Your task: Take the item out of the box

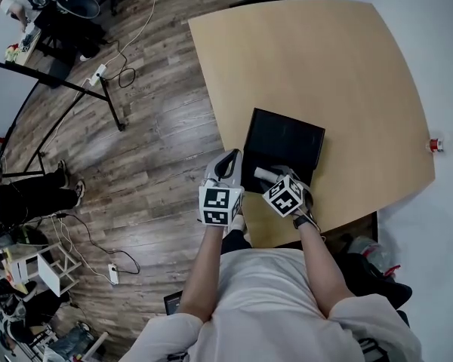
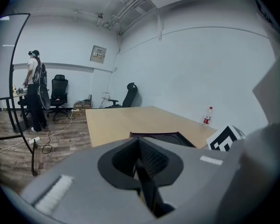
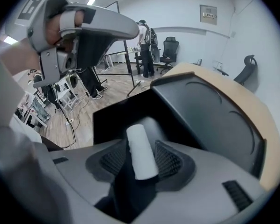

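A: Left gripper status?
B: Jaws together, nothing held. The black box lies to its right.
A: Right gripper?
B: Jaws wide apart. The white cylinder lies between its pads, ungripped, at the box's near edge.

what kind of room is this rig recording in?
Probably an office or lab workspace: a large wooden table, office chairs along the wall, and a power strip lying on the plank floor.
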Available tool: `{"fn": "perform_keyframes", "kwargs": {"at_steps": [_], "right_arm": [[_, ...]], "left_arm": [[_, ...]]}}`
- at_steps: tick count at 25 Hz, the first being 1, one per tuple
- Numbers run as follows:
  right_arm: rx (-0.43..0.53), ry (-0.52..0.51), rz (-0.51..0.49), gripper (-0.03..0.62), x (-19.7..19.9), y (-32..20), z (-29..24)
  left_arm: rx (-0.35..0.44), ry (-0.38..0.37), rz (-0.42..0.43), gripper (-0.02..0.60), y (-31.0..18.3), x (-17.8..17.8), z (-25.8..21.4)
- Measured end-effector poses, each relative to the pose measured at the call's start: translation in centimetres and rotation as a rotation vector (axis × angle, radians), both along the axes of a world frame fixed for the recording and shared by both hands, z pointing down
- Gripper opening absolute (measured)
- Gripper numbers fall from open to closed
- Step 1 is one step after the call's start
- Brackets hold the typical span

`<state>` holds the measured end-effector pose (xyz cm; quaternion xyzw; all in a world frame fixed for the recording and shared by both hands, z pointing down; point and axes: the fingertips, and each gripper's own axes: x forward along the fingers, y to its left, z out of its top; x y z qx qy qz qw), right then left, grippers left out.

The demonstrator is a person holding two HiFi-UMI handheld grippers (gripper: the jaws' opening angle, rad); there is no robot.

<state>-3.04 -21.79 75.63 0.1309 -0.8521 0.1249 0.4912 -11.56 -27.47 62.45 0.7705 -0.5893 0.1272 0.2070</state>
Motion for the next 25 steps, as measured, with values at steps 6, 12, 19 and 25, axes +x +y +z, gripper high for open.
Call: {"fn": "perform_keyframes", "kwargs": {"at_steps": [6, 12, 19, 25], "right_arm": [[-0.017, 0.019, -0.036, 0.173, -0.6, 0.1, 1.1], [-0.011, 0.044, -0.056, 0.173, -0.5, 0.1, 2.3], [0.015, 0.060, -0.065, 0.156, -0.1, -0.2, 2.0], [0.013, 0.046, -0.023, 0.150, -0.2, -0.2, 2.1]], "left_arm": [[-0.004, -0.007, 0.004, 0.008, 0.3, -0.2, 0.2], [-0.004, -0.010, 0.010, 0.008, 0.7, 0.0, 0.4], [-0.006, -0.014, 0.011, 0.009, 1.3, 0.0, -0.2], [-0.001, -0.020, 0.017, 0.009, 1.8, -0.2, -0.2]]}}
